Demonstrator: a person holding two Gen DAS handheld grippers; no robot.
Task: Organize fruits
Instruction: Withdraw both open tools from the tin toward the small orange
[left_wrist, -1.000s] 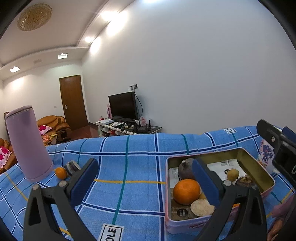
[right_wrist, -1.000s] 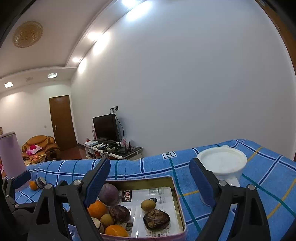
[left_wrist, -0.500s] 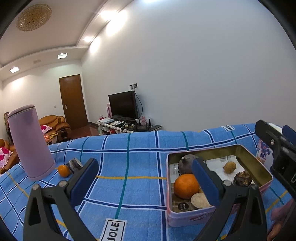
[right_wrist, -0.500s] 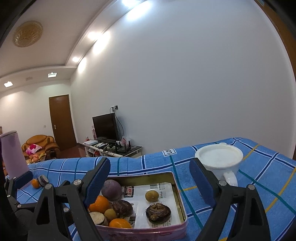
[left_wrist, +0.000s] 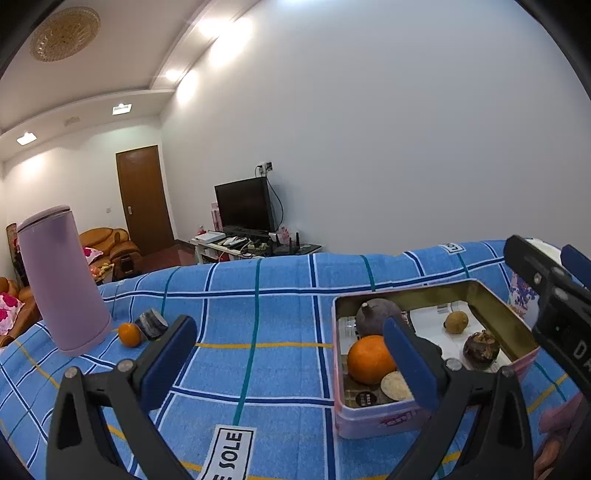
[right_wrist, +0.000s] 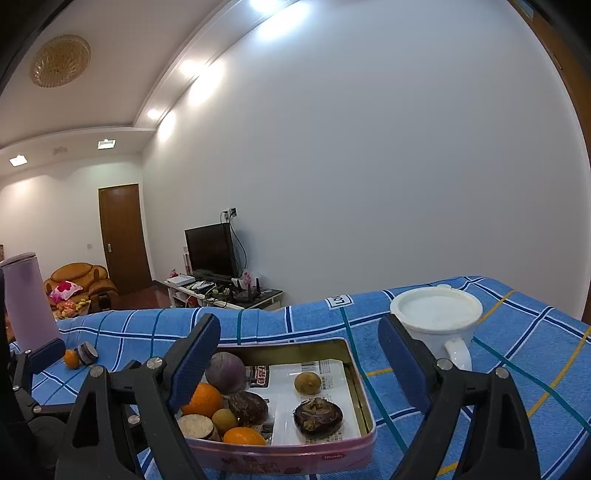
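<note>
Both the left gripper and the right gripper have their fingers wide apart and hold nothing. The landmark is the pink tin on the blue checked bench. Inside it, near the front, lie an orange, a cut piece and some brown fruits; a purple fruit sits further back.

Far to the left of the tin, a small orange lies beside a purple flask. In my judgement, reaching for it may knock the flask or make the fruit roll away. The white mug behind the tin can be bumped too.
</note>
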